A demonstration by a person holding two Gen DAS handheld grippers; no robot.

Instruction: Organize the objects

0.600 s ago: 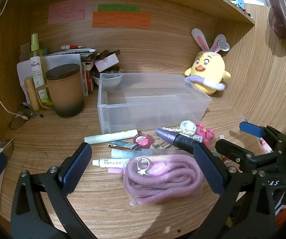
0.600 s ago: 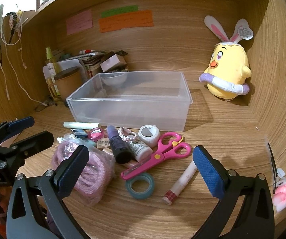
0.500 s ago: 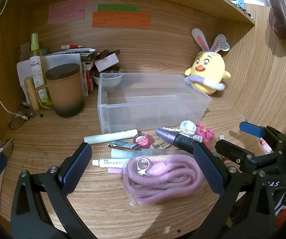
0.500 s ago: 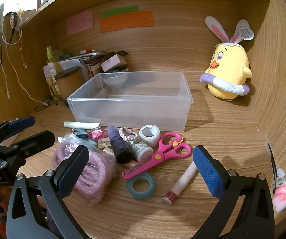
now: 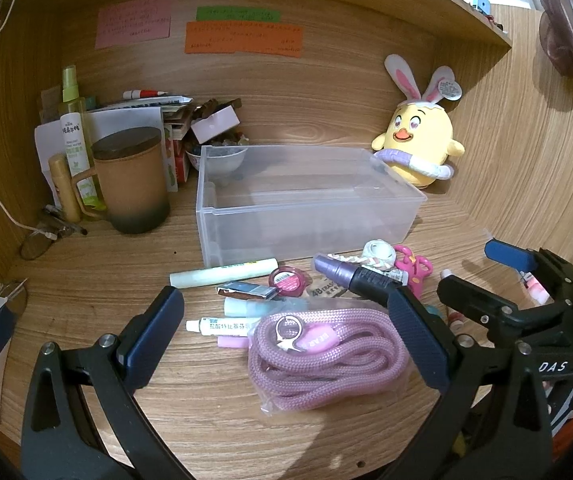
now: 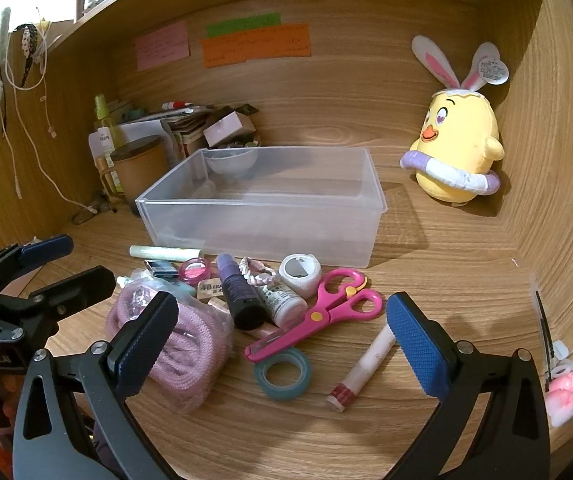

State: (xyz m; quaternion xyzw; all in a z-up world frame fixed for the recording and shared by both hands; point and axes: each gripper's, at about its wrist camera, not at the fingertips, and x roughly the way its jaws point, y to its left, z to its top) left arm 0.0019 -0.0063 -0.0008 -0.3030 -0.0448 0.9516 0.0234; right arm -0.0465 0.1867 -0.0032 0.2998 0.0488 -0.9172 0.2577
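Inside a wood-grained alcove with coloured notes on its back wall, small clutter lies on the bench [image 6: 446, 280] before an empty clear plastic box [image 6: 262, 216], including pink scissors [image 6: 318, 316] and bagged pink cord [image 5: 318, 356], while left gripper [image 5: 286, 332] and right gripper [image 6: 282, 340] hover, jaws wide, holding nothing.

Both grippers hang side by side, tipped forward and down. The left gripper [image 5: 286, 336] has its jaws spread wide, nothing between them. Just to its right, the right gripper [image 6: 282, 344] gapes equally wide, empty too.
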